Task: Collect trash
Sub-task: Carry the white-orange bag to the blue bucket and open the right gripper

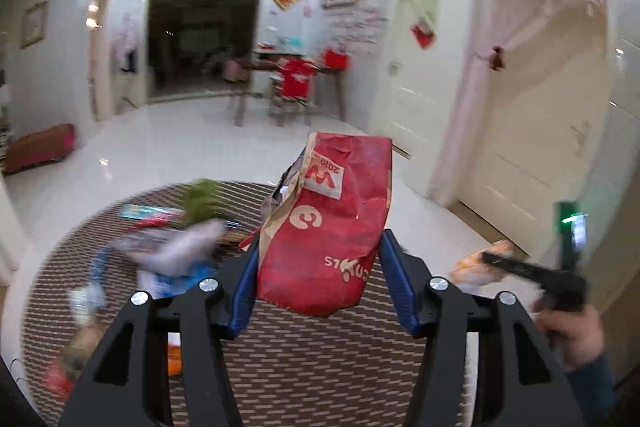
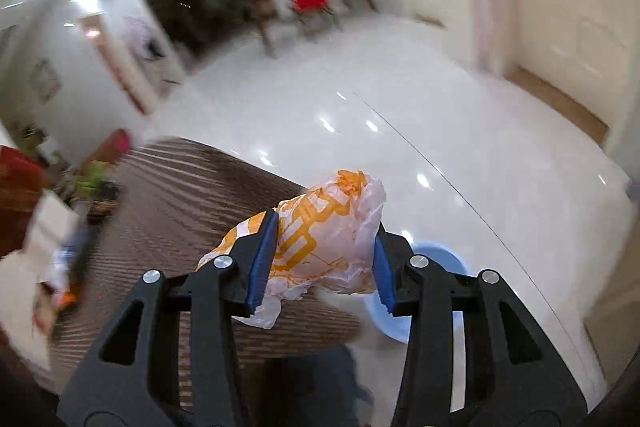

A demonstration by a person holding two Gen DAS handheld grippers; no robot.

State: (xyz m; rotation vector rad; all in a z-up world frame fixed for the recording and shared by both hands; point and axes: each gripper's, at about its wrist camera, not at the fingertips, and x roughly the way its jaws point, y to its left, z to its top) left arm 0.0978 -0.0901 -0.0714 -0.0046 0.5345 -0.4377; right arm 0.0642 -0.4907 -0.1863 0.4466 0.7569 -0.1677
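In the left wrist view my left gripper (image 1: 318,267) is shut on a crumpled red paper bag (image 1: 332,223) with white lettering, held upright above the striped rug (image 1: 320,367). Its blue pads press both sides of the bag. In the right wrist view my right gripper (image 2: 322,259) is shut on a crumpled white and orange plastic bag (image 2: 332,227), lifted over the rug's edge. A light blue bin (image 2: 440,259) shows on the white floor just behind that bag. The right gripper (image 1: 520,269) with the orange bag (image 1: 476,263) also appears at the right of the left wrist view.
More litter (image 1: 168,247) lies blurred on the rug at the left: wrappers, a green item, white paper. A table and chairs (image 1: 292,83) with red bags stand at the far end. Closed doors (image 1: 540,127) line the right wall. White glossy floor (image 2: 400,107) surrounds the rug.
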